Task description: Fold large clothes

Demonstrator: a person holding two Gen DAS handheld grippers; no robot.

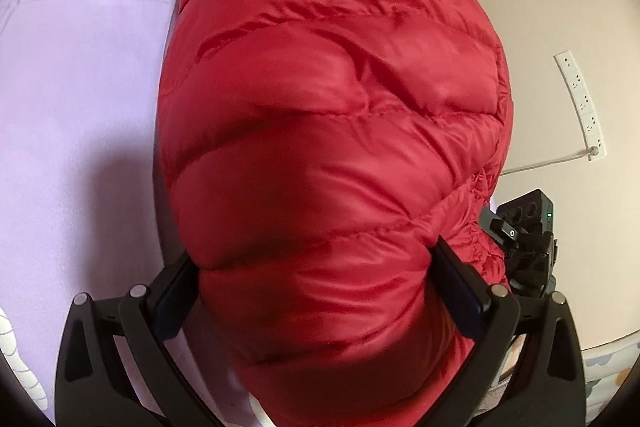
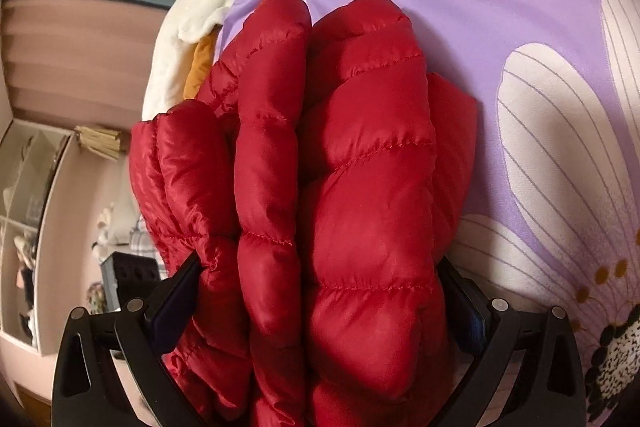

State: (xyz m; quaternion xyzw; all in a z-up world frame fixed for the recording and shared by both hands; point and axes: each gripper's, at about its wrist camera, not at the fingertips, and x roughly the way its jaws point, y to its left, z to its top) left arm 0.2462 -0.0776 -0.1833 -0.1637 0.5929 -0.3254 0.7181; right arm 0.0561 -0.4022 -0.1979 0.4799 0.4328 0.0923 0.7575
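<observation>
A red quilted puffer jacket (image 1: 332, 131) fills the left wrist view, bunched thick between the two fingers of my left gripper (image 1: 316, 291), which is shut on it. In the right wrist view the same red jacket (image 2: 320, 187) shows as several folded layers squeezed between the fingers of my right gripper (image 2: 320, 291), which is shut on it. The jacket hangs over a purple bed sheet with white flowers (image 2: 500, 7). The other gripper's body (image 1: 528, 239) shows just right of the jacket in the left wrist view.
A pile of white, orange and dark blue clothes (image 2: 208, 19) lies on the bed beyond the jacket. A white power strip (image 1: 580, 103) lies on the beige floor beside the bed. White shelves (image 2: 28, 211) stand at the far left.
</observation>
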